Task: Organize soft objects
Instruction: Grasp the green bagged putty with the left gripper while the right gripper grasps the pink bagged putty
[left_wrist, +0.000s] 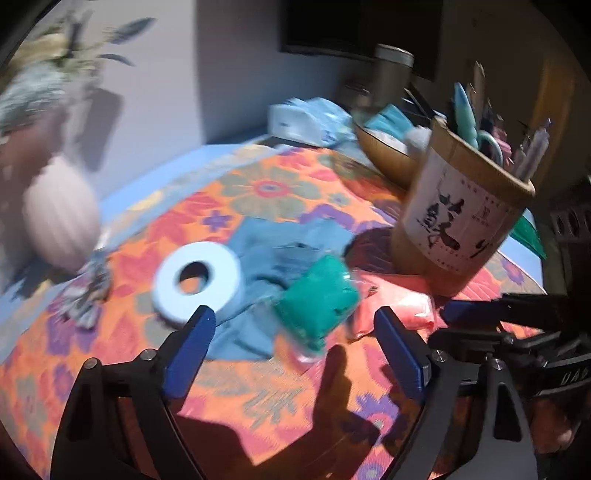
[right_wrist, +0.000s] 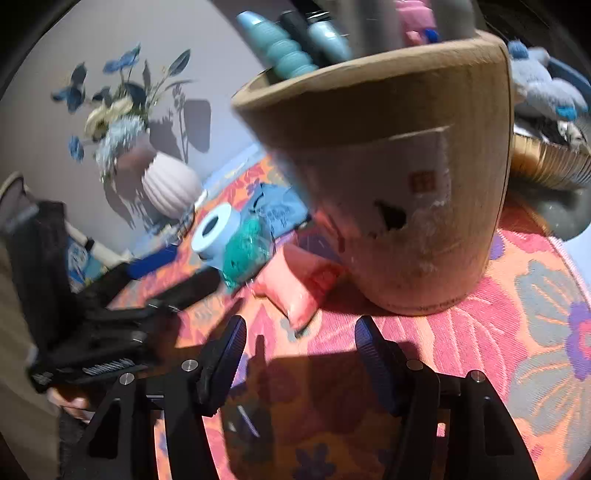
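Note:
A green soft packet (left_wrist: 319, 301) lies on a blue cloth (left_wrist: 284, 254) on the flowered tablecloth, with a pink soft packet (left_wrist: 397, 308) beside it at the foot of a wooden holder (left_wrist: 461, 218). My left gripper (left_wrist: 295, 328) is open and empty just before the green packet. My right gripper (right_wrist: 301, 338) is open and empty, close to the pink packet (right_wrist: 303, 291) and the wooden holder (right_wrist: 399, 184). The green packet (right_wrist: 245, 251) and the blue cloth (right_wrist: 280, 210) lie farther off. The right gripper also shows at the right edge of the left wrist view (left_wrist: 480, 325).
A white tape roll (left_wrist: 197, 282) lies left of the cloth. A ribbed white vase (left_wrist: 59, 218) with flowers stands at the far left by the wall. A wooden bowl (left_wrist: 388, 151) with blue items and tissue packs (left_wrist: 306, 120) stand behind. A plush toy (right_wrist: 543, 88) sits right of the holder.

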